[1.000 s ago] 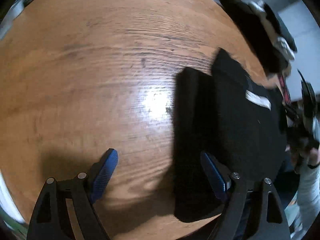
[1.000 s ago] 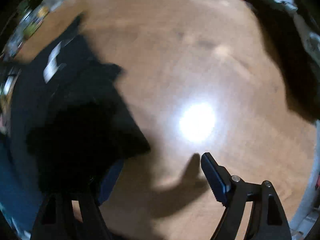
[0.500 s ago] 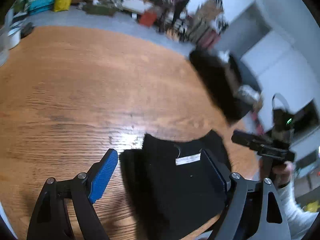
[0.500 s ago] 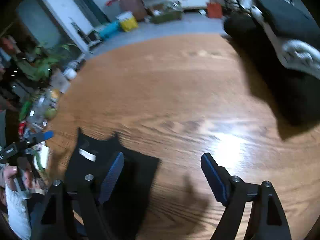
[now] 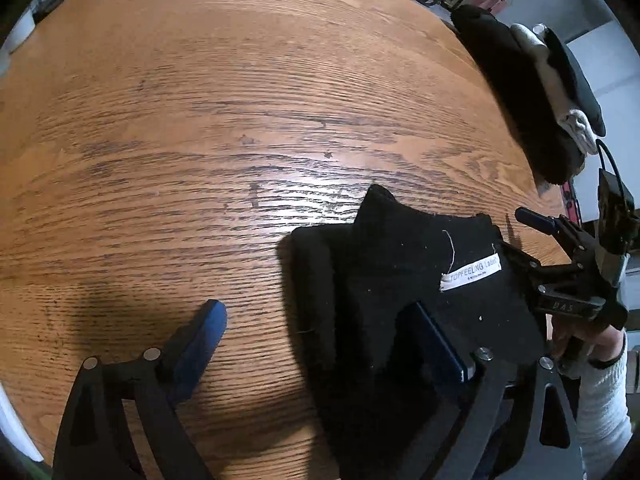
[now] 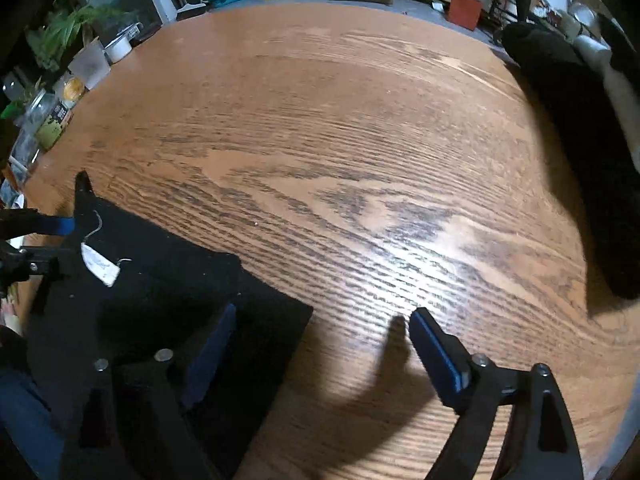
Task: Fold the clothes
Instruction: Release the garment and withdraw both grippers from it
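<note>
Left hand-held gripper: your jaws have just been opening, wide, nothing gripped | right hand-held gripper: same, wide and empty | black garment: folded on the table at its near edge, between your two grippers, under their inner fingers | pile: far right.
</note>
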